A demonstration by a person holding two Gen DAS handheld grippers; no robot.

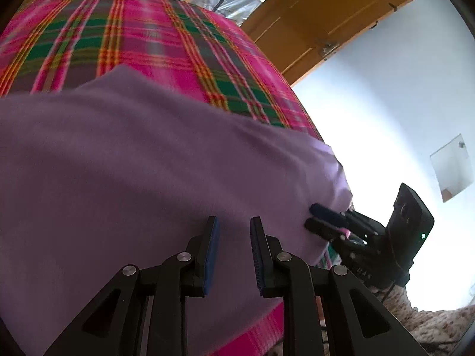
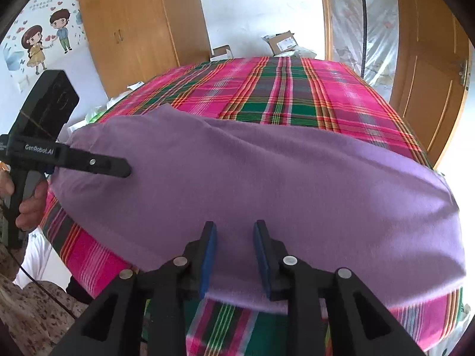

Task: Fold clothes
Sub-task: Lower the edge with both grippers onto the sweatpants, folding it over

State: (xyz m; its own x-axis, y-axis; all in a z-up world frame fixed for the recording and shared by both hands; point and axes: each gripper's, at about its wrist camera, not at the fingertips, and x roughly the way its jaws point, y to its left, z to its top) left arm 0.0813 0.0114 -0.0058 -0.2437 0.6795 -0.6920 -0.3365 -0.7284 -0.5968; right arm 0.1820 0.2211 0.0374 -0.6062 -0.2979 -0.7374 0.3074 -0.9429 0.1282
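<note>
While you hover: both sets of jaws narrowly parted, holding nothing.
Purple garment: soft, light, limp.
Hold: near hem.
Left gripper, right gripper: over hem.

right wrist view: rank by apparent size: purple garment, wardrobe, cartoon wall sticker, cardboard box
1. purple garment
2. wardrobe
3. cartoon wall sticker
4. cardboard box
The garment is nearest the camera, so its lead is partly nearness.

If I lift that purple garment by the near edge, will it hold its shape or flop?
Likely floppy: the purple garment drapes softly over the plaid cover with rounded folds. Probably light, thin knit. Its matte surface suggests the open right tongs should grip without slipping.
</note>
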